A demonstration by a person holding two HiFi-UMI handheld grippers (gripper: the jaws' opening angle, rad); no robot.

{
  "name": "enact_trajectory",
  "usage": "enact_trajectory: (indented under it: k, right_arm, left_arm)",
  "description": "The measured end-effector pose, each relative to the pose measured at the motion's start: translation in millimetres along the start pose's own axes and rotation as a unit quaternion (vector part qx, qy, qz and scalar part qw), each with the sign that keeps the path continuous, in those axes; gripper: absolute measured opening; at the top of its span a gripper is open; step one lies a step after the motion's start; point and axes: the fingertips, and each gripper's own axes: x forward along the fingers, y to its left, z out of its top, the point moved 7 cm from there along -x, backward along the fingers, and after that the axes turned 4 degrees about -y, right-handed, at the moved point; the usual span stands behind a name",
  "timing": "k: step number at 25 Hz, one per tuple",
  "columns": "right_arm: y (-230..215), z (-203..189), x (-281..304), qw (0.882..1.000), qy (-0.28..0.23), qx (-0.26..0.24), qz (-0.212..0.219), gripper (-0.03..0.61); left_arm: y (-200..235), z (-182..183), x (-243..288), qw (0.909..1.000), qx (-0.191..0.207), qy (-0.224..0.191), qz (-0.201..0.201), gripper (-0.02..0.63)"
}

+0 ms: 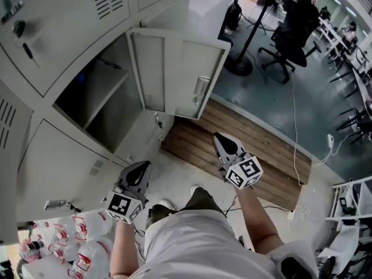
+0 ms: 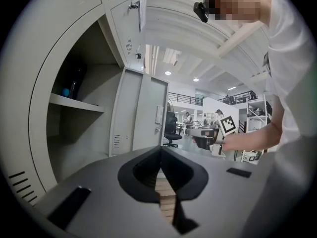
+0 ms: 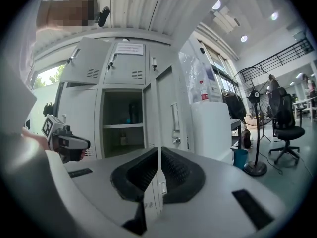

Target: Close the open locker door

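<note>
1. Locker door (image 1: 174, 74) was wide open, so as far as I could tell none of the job was done yet. The whole swing shut, plus whatever latching it needs, was still left.
2. Far left was the grey locker bank (image 1: 58, 34), with its neighbouring doors closed. The open compartment (image 1: 102, 112) sat in the middle of it, with one shelf (image 2: 74, 103) inside. There was something dark on the shelf, but I couldn't tell what.
3. The door hung off the compartment's right edge and stuck out over the wooden planks (image 1: 232, 138) on the floor. It was pale grey sheet metal with the inside face towards the camera, a raised panel and a latch plate (image 1: 200, 90) near its free edge. It looked light and easy to push, my guess anyway.
4. Left gripper (image 1: 142, 167) was low in front of the lockers, well apart from the door. Its jaws were pinched together with nothing in them.
5. Right gripper (image 1: 220, 138) was out over the planks, below the door's free edge and not touching it. Its jaws were down to a hairline slit and empty.
6. Next move, I'd guess, would be getting a gripper behind that free edge and pushing it leftward.
</note>
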Motion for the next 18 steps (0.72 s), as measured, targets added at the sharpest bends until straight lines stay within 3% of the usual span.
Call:
enact_trajectory:
  k: [7, 18]
  right_arm:
    - [-50, 10, 32, 0.999, 0.009, -0.007, 0.034, 0.065]
    - [-93, 7, 97, 0.993, 0.014, -0.011, 0.115, 0.12]
  left_arm:
    - [-9, 5, 20, 0.9992, 0.0, 0.002, 0.039, 0.0]
    - [-22, 0, 24, 0.9901, -0.01, 0.012, 0.14, 0.002]
